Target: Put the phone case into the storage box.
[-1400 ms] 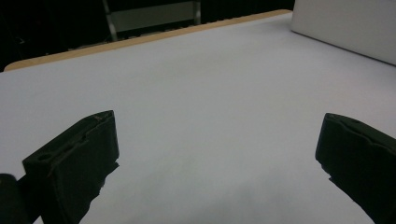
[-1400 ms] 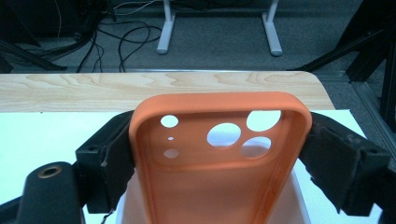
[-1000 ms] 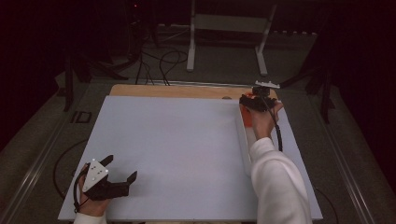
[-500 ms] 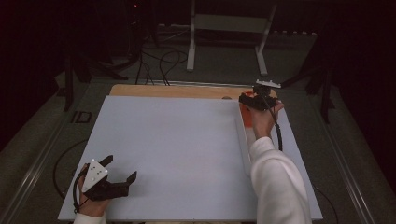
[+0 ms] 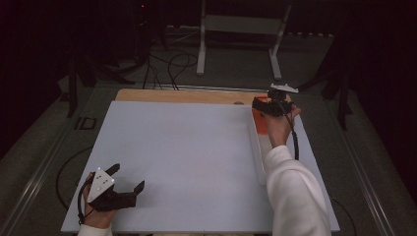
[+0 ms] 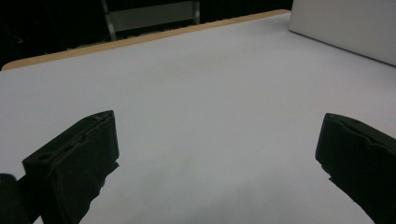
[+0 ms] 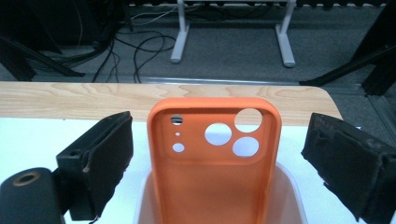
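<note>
So we've got the right gripper (image 7: 217, 154) up at the far right corner of the table (image 5: 187, 147), and its jaws are spread wide. They've just been opening, and the orange phone case (image 7: 215, 158) sits right between them with clear gaps on both sides, so neither pad is touching it. The case stands upright in a shallow white tray (image 7: 287, 196), inner side facing us, camera cutouts near the top. From above we only catch a sliver of orange (image 5: 261, 123) just below the gripper (image 5: 268, 105), so how it rests in the tray is hard to tell there.

The left gripper (image 5: 129, 183) is parked at the near left corner, jaws wide apart over bare white tabletop, nothing between them.
</note>
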`<state>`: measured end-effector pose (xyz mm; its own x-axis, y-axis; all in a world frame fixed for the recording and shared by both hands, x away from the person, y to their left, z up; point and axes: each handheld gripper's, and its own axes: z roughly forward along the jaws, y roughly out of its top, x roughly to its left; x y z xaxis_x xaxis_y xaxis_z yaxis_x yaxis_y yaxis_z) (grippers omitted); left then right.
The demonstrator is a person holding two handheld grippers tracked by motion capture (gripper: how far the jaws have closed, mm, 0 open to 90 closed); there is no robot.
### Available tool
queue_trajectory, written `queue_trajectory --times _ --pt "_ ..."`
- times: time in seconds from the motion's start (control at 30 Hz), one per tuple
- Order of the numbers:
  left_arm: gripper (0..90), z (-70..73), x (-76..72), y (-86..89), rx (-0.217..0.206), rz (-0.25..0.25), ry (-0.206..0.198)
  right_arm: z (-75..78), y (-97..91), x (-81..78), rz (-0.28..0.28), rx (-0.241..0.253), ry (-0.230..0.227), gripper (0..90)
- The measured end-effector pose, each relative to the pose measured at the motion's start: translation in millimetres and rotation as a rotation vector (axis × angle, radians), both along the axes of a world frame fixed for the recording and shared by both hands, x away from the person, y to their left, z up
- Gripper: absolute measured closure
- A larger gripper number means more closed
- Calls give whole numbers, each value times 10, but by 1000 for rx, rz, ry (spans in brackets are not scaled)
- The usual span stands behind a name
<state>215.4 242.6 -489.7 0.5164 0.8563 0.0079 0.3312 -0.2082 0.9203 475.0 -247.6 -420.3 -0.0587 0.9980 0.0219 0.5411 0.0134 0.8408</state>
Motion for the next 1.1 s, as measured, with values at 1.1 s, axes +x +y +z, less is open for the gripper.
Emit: queue_trajectory --times 1.1 --pt "1 -2 9 -36 1 0 7 81 105 -716 271 14 11 83"
